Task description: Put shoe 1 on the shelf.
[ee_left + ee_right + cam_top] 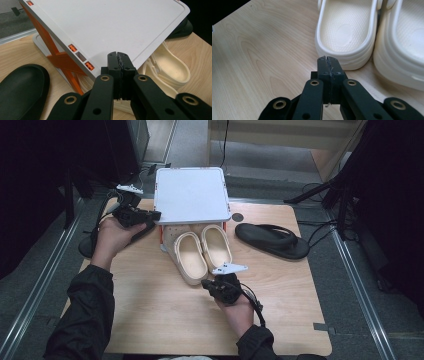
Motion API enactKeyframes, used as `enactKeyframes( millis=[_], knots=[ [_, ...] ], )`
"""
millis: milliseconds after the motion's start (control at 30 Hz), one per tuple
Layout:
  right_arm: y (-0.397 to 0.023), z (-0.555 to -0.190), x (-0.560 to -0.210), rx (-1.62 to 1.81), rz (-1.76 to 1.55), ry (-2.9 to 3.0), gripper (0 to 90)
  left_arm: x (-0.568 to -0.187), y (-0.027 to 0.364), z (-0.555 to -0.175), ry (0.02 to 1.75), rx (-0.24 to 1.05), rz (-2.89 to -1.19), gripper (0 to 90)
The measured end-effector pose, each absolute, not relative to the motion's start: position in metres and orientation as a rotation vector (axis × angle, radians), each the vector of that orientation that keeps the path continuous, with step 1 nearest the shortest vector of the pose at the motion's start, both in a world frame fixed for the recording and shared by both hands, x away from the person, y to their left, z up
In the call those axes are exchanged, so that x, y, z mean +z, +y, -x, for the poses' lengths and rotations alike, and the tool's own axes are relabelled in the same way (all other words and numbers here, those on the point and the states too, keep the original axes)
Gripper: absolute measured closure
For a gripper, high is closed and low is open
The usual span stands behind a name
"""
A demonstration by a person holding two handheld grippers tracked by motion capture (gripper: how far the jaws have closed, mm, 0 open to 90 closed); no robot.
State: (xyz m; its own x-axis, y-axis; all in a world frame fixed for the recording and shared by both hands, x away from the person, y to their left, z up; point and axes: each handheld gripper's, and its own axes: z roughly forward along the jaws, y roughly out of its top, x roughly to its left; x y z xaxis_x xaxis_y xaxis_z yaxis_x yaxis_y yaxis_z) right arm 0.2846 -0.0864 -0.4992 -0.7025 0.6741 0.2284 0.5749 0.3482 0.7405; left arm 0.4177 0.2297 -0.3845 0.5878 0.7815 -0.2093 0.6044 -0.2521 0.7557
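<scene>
High view: two cream clogs [202,251] lie side by side on the bench [150,310], toes tucked under the front edge of a white rack [190,195] with orange braces. Right gripper [220,285] sits just before the heel of the left-hand clog, fingers clenched on nothing, tips just short of the heel rim [342,60]. Left gripper [150,217] rests at the rack's left front corner, fingers clenched, empty. Black sandal [272,240] lies right of the rack, apart from the clogs.
</scene>
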Motion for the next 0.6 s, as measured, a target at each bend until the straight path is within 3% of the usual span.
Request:
enactKeyframes(
  millis=[600],
  knots=[
    [-0.068,-0.304,-0.516,1.228,-1.182,2.53,90.0,-0.384,0.229,-0.418,1.106,0.264,-1.965,90.0]
  ],
)
